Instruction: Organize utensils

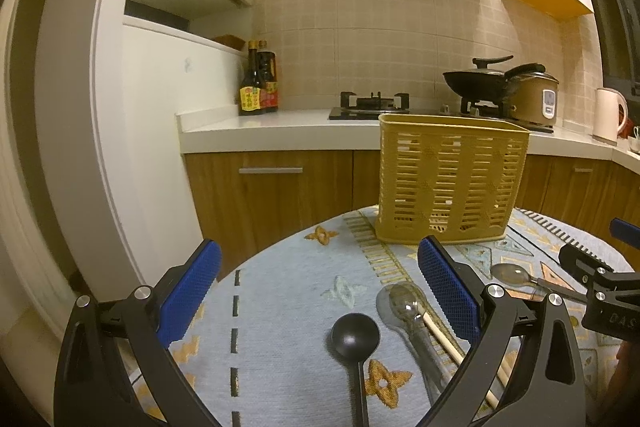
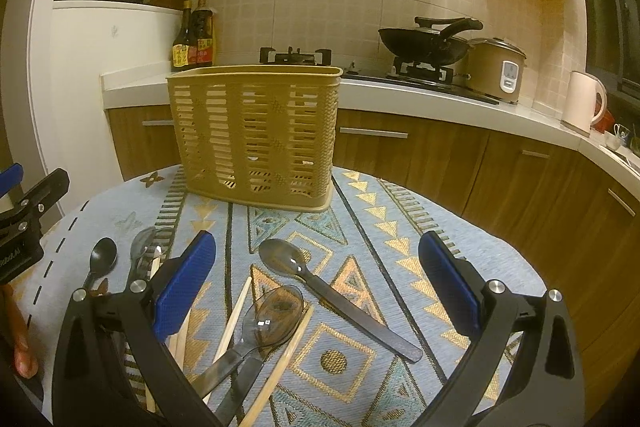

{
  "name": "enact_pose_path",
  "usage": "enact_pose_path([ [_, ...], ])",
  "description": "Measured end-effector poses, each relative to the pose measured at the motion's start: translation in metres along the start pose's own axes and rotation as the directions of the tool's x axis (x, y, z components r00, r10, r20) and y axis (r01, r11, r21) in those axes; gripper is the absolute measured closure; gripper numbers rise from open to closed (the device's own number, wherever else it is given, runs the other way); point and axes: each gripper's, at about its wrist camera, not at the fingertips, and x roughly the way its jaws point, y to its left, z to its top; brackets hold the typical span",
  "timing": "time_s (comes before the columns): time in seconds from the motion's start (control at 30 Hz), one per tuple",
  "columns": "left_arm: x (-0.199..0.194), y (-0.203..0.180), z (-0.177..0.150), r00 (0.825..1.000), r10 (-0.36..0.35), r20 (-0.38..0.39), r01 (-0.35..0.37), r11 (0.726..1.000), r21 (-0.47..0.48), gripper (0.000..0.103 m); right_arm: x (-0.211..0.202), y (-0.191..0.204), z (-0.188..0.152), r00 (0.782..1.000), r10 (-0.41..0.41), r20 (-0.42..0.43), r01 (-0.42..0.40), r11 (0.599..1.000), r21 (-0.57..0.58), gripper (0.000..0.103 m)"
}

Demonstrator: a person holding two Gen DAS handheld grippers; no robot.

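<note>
Only right wrist shows the long spoon [image 2: 336,299]; both grippers [image 1: 320,291] [image 2: 316,279] gape wide

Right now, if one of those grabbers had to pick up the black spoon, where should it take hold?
Probably at the handle of the black spoon, just behind the bowl, coming straight down with the open left gripper, one finger on each side. The spoon lies flat on the tablecloth; its handle is narrow and clear of the clear spoons beside it.

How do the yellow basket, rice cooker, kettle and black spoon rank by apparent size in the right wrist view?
1. yellow basket, clearly largest.
2. rice cooker.
3. kettle, close to the cooker; both stand farther off, so unsure.
4. black spoon, smallest.
</note>
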Motion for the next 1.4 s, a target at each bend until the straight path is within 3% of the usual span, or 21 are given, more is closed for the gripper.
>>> enact_pose_path([
  [1.4,0.0044,0.0043,0.0009,0.999,-0.009,-0.031,0.008,1.000,-0.021,0.007,0.0007,0.0031,-0.0003,1.000,-0.013,-0.015,0.013,1.000,-0.017,0.006],
])
